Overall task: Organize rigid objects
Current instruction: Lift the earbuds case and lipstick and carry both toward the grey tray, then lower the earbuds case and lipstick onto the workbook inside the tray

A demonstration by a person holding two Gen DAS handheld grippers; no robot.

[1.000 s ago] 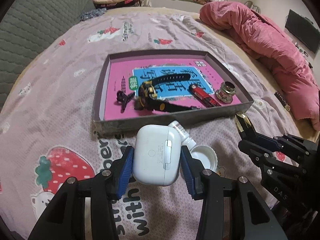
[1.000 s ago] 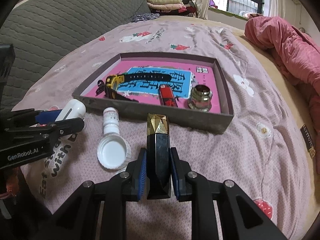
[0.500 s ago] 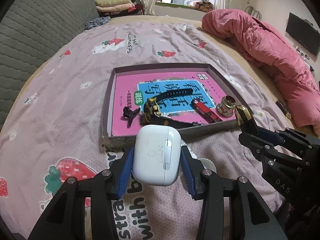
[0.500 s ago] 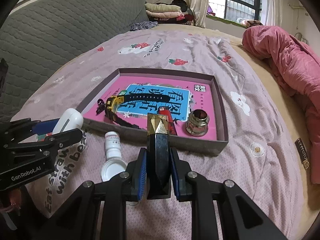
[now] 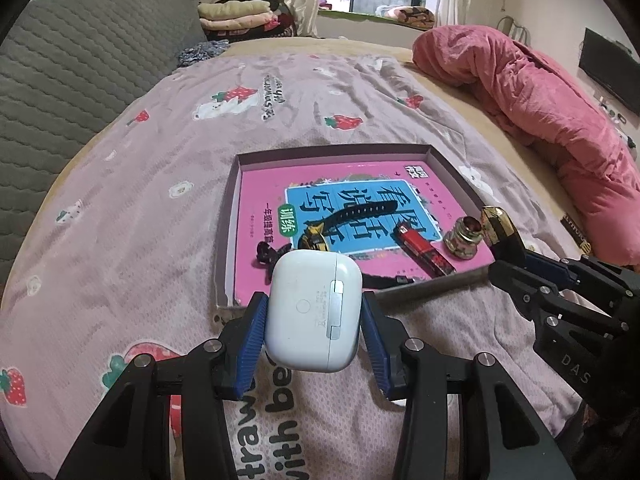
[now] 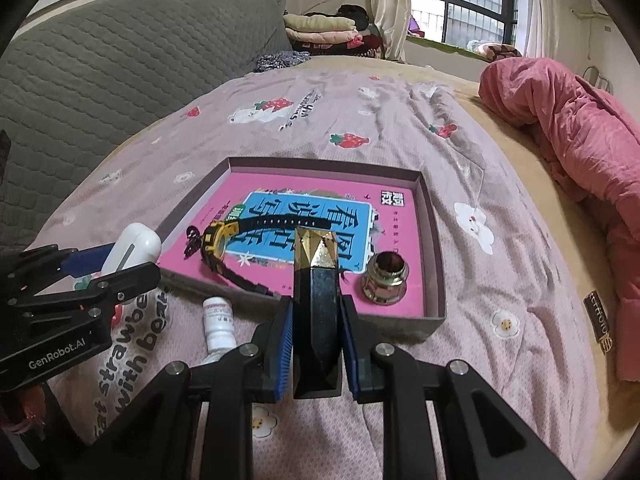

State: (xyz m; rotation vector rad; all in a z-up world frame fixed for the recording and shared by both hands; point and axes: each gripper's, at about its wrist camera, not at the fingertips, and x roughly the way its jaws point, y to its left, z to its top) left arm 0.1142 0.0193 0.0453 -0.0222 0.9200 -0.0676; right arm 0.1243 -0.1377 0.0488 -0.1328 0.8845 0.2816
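Two hand-held grippers hang over a bed spread with a strawberry-print sheet [image 5: 120, 240], each with one hard object, near a shallow cardboard tray [image 5: 230, 240] that lies toward the near edge of the bed.

The left hand-held gripper [image 5: 314, 334] pinches a white earbud case [image 5: 314, 312] by its two flat sides, above the tray's near-left corner. The right hand-held gripper [image 6: 316, 340] is pressed tight on a black faceted tube with a gold cap [image 6: 316, 292], probably a lipstick, cap forward, above the tray's near wall.

Both things look light, stiff and glossy. The case's rounded shell could likely slip or twist between the ribbed pads, so a grip across its broad faces seems best; its hinged lid may pop if squeezed near the seam. The tube's flat facets give the pads good purchase at mid-body.

Inside the tray, on a pink workbook, lie a yellow-faced watch [image 6: 218, 236] with a black strap, a black hair clip [image 5: 266, 250], a red lighter [image 5: 424, 248] and a brass-coloured metal fitting [image 6: 386, 282] toward the near-right corner.

Only the right wrist view shows a small white bottle [image 6: 218, 320] lying on the sheet just outside the tray's near wall; in the left wrist view the earbud case hides that spot. The left view alone shows the lighter, which the tube covers in the right view.
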